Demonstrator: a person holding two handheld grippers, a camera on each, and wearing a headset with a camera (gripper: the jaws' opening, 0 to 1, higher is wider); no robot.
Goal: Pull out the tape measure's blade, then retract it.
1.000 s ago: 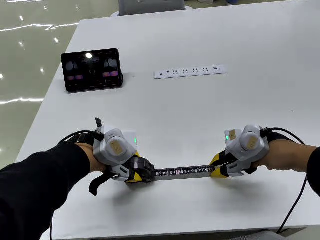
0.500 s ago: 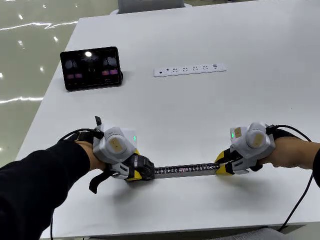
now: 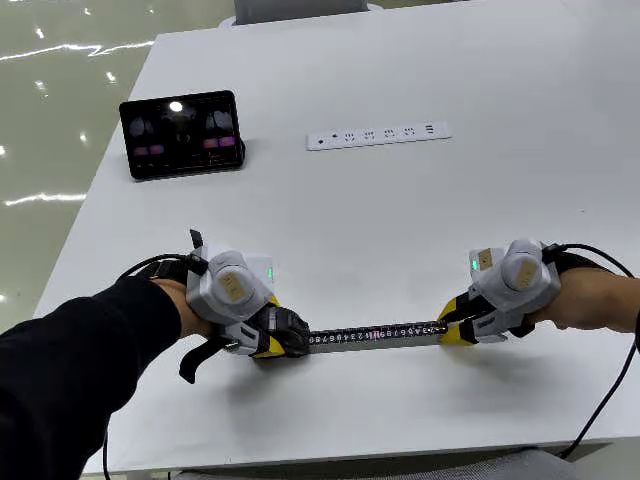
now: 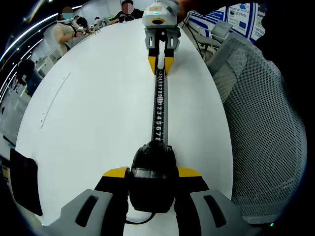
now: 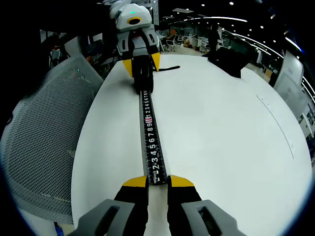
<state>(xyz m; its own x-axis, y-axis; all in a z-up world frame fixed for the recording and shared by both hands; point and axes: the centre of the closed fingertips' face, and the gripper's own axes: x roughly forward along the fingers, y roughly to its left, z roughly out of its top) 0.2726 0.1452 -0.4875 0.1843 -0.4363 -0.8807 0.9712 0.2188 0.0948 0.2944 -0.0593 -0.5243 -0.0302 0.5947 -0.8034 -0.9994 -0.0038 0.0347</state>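
The black tape measure case [image 3: 285, 332] [image 4: 151, 174] lies on the white table, and my left gripper [image 3: 268, 338] [image 4: 150, 173] is shut on it. Its dark numbered blade [image 3: 375, 335] [image 4: 159, 103] [image 5: 149, 137] stretches out flat over the table to my right gripper [image 3: 452, 325] [image 5: 156, 183], which is shut on the blade's end. In the left gripper view the right gripper [image 4: 160, 61] stands at the far end of the blade. The right gripper view shows the left gripper [image 5: 141, 66] holding the case [image 5: 142, 76] at the other end.
A white power strip [image 3: 378, 135] lies at the table's middle far side. A black tablet [image 3: 181, 134] stands propped at the far left. Cables trail from both grippers. A mesh chair [image 4: 256, 123] is beside the table's near edge [image 3: 400, 448].
My right gripper has moved to the right with the blade's end, so more blade is drawn out of the case. The left gripper has stayed put on the case.
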